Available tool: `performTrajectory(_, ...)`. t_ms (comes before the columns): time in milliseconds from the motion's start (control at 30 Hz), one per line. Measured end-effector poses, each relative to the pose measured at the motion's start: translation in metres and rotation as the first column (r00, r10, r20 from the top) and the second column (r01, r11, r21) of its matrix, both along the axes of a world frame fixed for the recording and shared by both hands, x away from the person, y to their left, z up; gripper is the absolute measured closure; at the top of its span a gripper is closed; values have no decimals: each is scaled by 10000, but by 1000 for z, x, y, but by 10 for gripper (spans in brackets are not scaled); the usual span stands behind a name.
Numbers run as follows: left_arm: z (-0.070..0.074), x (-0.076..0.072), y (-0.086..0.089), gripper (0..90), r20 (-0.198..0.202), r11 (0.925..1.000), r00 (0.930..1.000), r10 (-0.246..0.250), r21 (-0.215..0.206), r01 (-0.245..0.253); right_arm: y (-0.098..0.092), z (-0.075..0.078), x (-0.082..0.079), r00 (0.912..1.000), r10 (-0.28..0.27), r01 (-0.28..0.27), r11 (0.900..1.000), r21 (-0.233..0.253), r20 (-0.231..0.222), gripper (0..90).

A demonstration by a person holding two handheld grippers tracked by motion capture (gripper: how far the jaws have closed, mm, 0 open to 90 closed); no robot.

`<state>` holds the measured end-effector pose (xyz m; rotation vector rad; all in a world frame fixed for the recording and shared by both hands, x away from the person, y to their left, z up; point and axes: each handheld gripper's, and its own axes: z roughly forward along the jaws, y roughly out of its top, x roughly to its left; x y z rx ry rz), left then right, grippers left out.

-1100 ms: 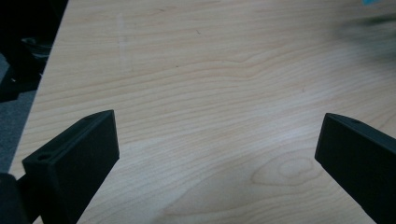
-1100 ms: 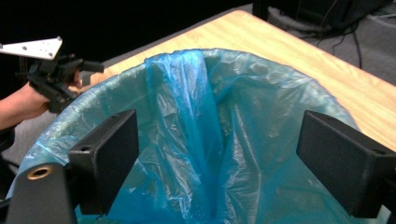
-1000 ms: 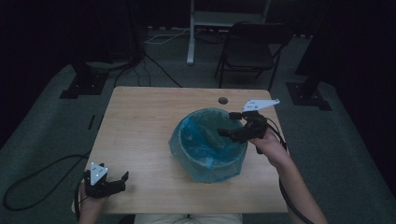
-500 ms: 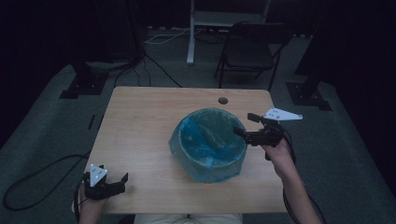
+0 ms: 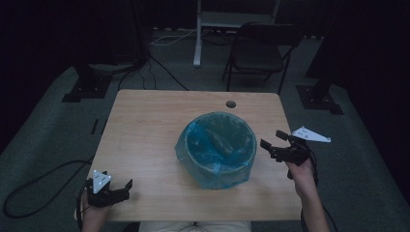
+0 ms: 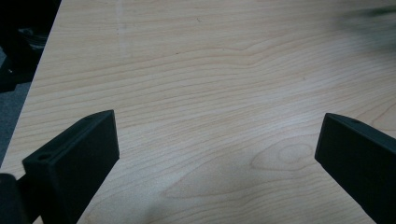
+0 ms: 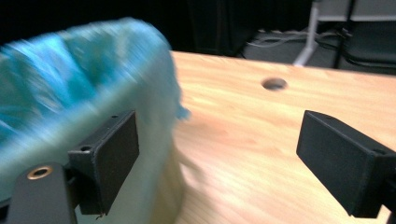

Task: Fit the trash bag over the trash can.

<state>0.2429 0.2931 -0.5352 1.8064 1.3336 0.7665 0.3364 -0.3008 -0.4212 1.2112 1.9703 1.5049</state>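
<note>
The high view is dim, with dark surroundings and a faintly lit counter (image 5: 145,130). Both gripper views are brighter. In the right gripper view, the blue bin liner (image 7: 70,84) is smeared by motion blur.

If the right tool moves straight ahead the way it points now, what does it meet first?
Probably the side of the bin with its blue bag; the open right tool points at it from close by.

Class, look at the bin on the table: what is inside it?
A blue liner bag covers the bin inside and over its rim. A dark crumpled shape lies within; the bin's bottom is hidden.
</note>
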Motion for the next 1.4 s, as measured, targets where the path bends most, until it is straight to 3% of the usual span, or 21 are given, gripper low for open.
performTrajectory(400, 0, -1, 0, 3, 6, 10000, 10000, 5, 55, -5, -26, -66, -13, 9939, -903, 902, 9959, -54, -629, 126)
performTrajectory(733, 0, -1, -1, 3, 38, 9999, 10000, -50, 141, 49, -41, -106, -35, 9833, -1168, 1119, 9928, -426, -1398, 125)
performTrajectory(933, -1, -1, -2, 3, 48, 9998, 10000, -68, 176, 67, -57, -118, -51, 9715, -1672, 1638, 9859, -340, -1682, 125)
performTrajectory(1267, -1, -2, -3, 3, 87, 9993, 9998, -159, 334, 156, -77, -120, -76, 9567, -2426, 2388, 9701, -429, -1608, 126)
performTrajectory(1400, 0, -2, -3, 3, 115, 9987, 9998, -186, 486, 180, -88, -125, -83, 9418, -2885, 2821, 9574, -610, -1723, 126)
